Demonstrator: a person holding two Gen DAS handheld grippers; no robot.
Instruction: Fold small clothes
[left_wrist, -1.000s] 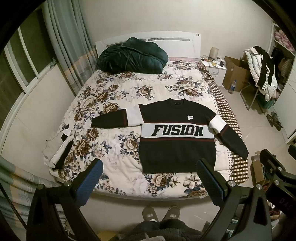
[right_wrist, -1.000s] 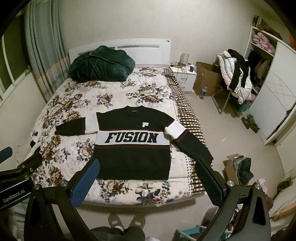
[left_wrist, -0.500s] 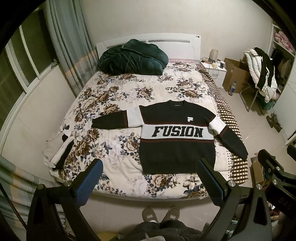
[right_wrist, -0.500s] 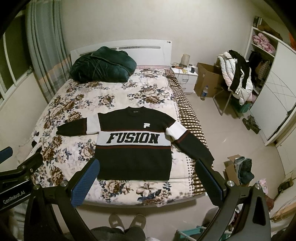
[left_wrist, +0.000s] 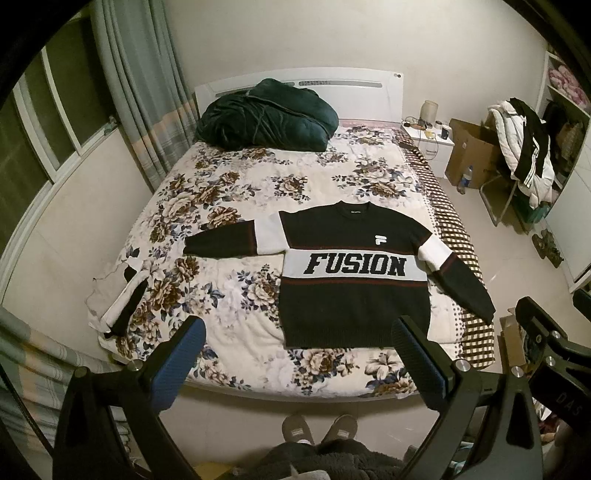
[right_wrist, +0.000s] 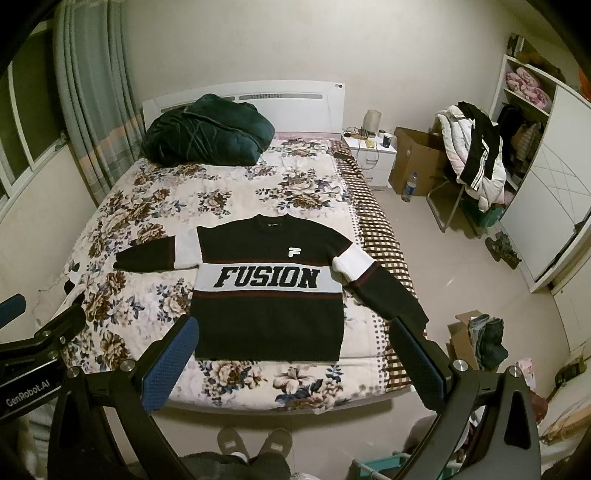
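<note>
A black sweater (left_wrist: 351, 306) with a white band reading FUSION lies flat, face up, sleeves spread, on the flowered bed (left_wrist: 240, 295); it also shows in the right wrist view (right_wrist: 269, 314). Its hem lies near the bed's foot edge, and its right sleeve (right_wrist: 388, 295) reaches over the checked side cover. My left gripper (left_wrist: 299, 354) is open and empty, held above the foot of the bed. My right gripper (right_wrist: 291, 350) is open and empty, beside the left one and at about the same height.
A dark green quilt (left_wrist: 266, 118) is heaped at the headboard. A folded white and black garment (left_wrist: 122, 310) lies at the bed's left edge. A nightstand (right_wrist: 369, 155), cardboard box (right_wrist: 417, 162) and a chair piled with clothes (right_wrist: 476, 166) stand right of the bed. My slippered feet (left_wrist: 317, 432) stand at the bed's foot.
Both views have shifted slightly; the bed and sweater sit a little lower in the frames. Both grippers stay open and empty.
</note>
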